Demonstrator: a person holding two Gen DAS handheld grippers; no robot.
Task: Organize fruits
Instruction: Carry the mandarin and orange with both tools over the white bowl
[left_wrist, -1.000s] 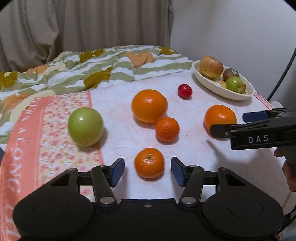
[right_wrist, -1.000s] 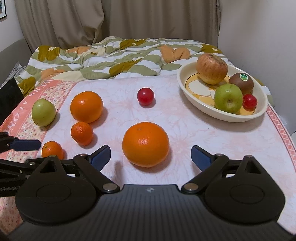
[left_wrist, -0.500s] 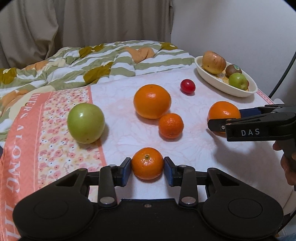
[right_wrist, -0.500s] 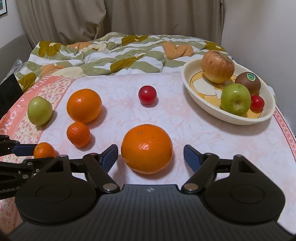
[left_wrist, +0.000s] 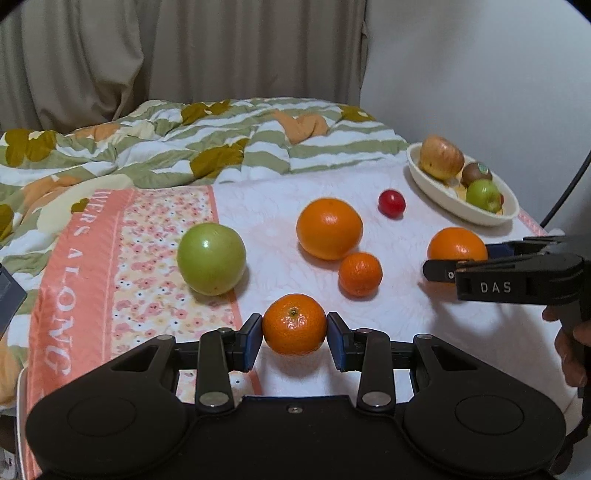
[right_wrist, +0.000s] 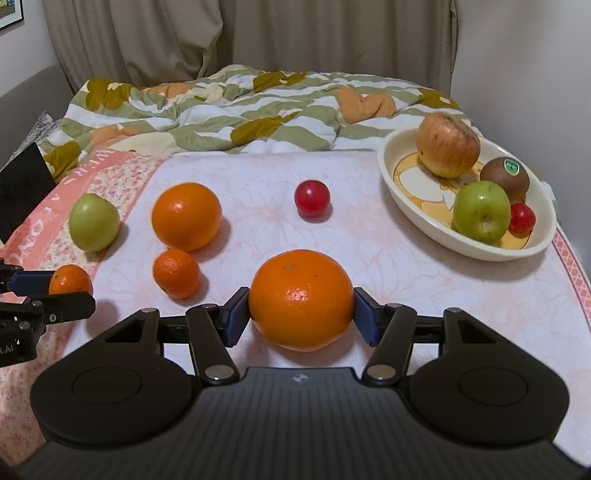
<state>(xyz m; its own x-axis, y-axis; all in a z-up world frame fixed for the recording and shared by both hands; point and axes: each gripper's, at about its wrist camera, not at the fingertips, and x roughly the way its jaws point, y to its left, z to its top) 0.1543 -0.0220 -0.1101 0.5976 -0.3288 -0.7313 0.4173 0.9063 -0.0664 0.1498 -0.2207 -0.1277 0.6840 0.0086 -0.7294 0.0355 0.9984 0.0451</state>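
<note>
The left tongs (left_wrist: 294, 335) are clamped on a small mandarin (left_wrist: 294, 324) and the right tongs (right_wrist: 301, 316) on a large orange (right_wrist: 301, 300) — both fruits low over the cloth-covered surface (right_wrist: 406, 266). The white bowl (right_wrist: 476, 251) lies ahead and to the right of both, the right tongs nearer. Legible text — "DAS" on the right tool, a green sticker on the kiwi (right_wrist: 505, 180) in the bowl.

left gripper (left_wrist: 294, 339) clamps a mandarin (left_wrist: 294, 324) between its blue pads. ahead on the cloth (left_wrist: 406, 325): green apple (left_wrist: 211, 258), big orange (left_wrist: 329, 228), small mandarin (left_wrist: 359, 274), red tomato (left_wrist: 391, 202). right gripper (left_wrist: 461, 258) closes around another orange (left_wrist: 457, 244). bowl (left_wrist: 443, 201) far right.
</note>
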